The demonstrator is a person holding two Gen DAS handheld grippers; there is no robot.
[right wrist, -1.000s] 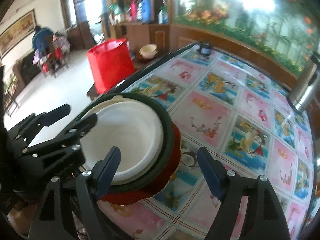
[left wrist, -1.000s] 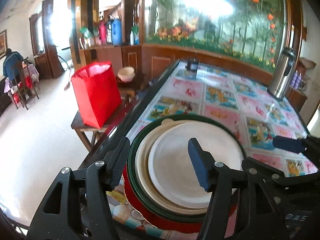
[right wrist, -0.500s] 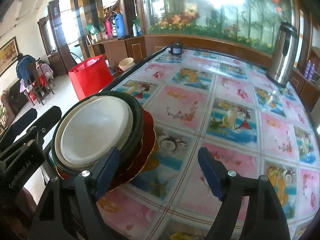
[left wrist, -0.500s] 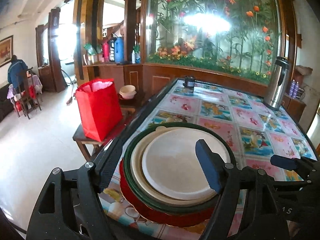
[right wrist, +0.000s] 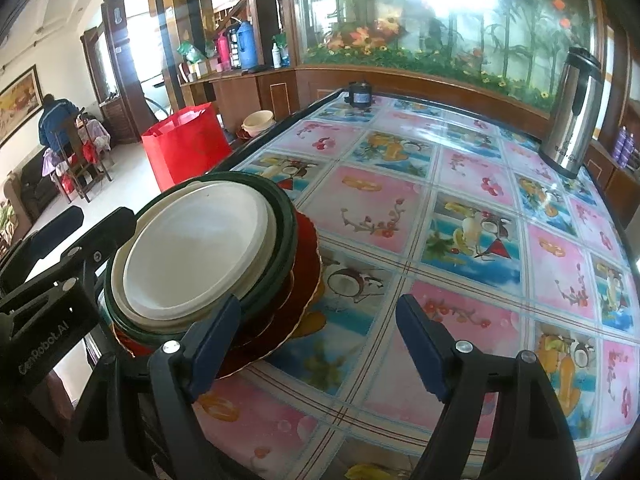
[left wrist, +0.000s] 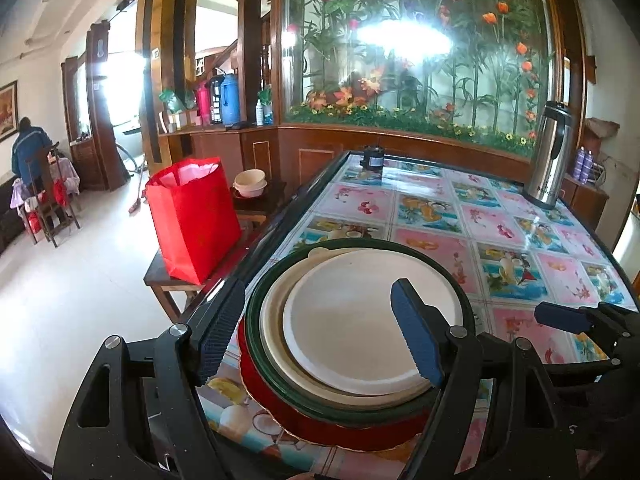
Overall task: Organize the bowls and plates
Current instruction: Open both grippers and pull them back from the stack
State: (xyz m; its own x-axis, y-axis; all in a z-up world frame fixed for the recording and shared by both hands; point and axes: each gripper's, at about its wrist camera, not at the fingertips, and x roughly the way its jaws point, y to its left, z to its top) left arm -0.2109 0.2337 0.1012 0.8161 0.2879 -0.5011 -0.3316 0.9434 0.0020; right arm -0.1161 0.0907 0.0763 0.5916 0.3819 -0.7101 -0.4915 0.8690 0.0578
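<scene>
1. The fingers of the left gripper (left wrist: 316, 334) stand wide apart and clasp nothing. A second ago they were set narrower around the near rim of the white plate (left wrist: 360, 320); now one finger (left wrist: 220, 328) hangs off the left side of the stack and the other (left wrist: 416, 336) floats over the plate's right part, neither pressing on it.

2. The fingers of the right gripper (right wrist: 320, 344) are also wide and empty, much as they were a second ago. The left one (right wrist: 212, 344) sits just in front of the stack's near edge; whether it touches the red plate (right wrist: 304, 276) I cannot tell. The other is over bare bench (right wrist: 460, 216).

3. The stack sits at the near left corner of the bench, close to the edge: white plate on top, a cream plate (left wrist: 272, 312) under it, then a dark green plate (left wrist: 256, 320), with the scalloped red plate at the bottom. The layers are not quite centred on each other.

4. My reading: the left gripper has let go, so the top plate is placed and this stacking step looks finished.

5. Two cream bowls (left wrist: 250, 183) sit nested on a low side table (left wrist: 160, 280) beyond the red bag (left wrist: 192, 216), off the bench. If they belong to the job, they are still to be gathered.

6. Risk as I judge it: the stack is near the bench edge and slightly offset, so a careless nudge from either gripper could shift it.
</scene>
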